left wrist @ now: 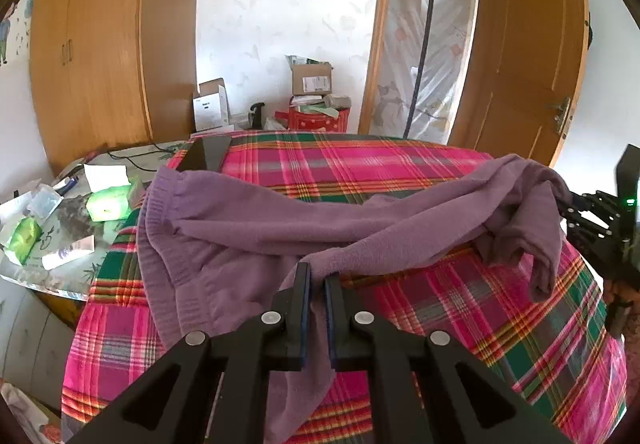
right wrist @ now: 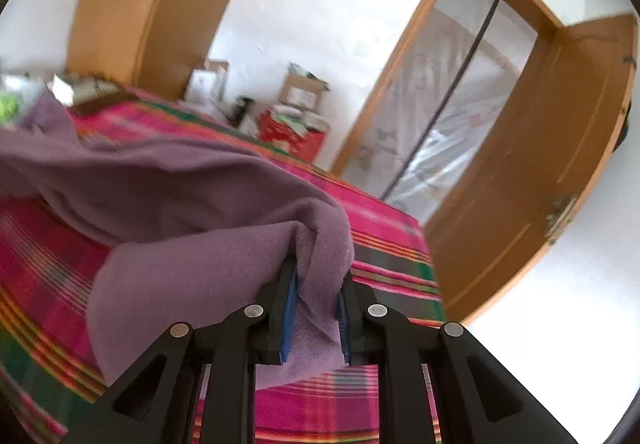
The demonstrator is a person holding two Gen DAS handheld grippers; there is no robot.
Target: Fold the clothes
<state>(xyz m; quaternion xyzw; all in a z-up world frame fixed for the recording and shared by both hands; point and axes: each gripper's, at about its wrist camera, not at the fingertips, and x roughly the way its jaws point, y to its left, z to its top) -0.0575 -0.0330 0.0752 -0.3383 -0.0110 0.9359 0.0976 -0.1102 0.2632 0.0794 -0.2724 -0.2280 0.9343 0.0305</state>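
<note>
— Two grippers, and where did each stand?

— My left gripper (left wrist: 317,276) pointed down across the bed (left wrist: 400,172), its jaws pinched on a thin fold of the purple garment (left wrist: 248,228). My right gripper (right wrist: 318,280) sat tilted, rolled to one side, clamped on a thicker bunch of the same cloth.

— And the garment itself?

— It hung stretched between the two grips, its ribbed waistband end resting on the plaid bedspread (left wrist: 360,160), the right-hand end lifted off it.
</note>
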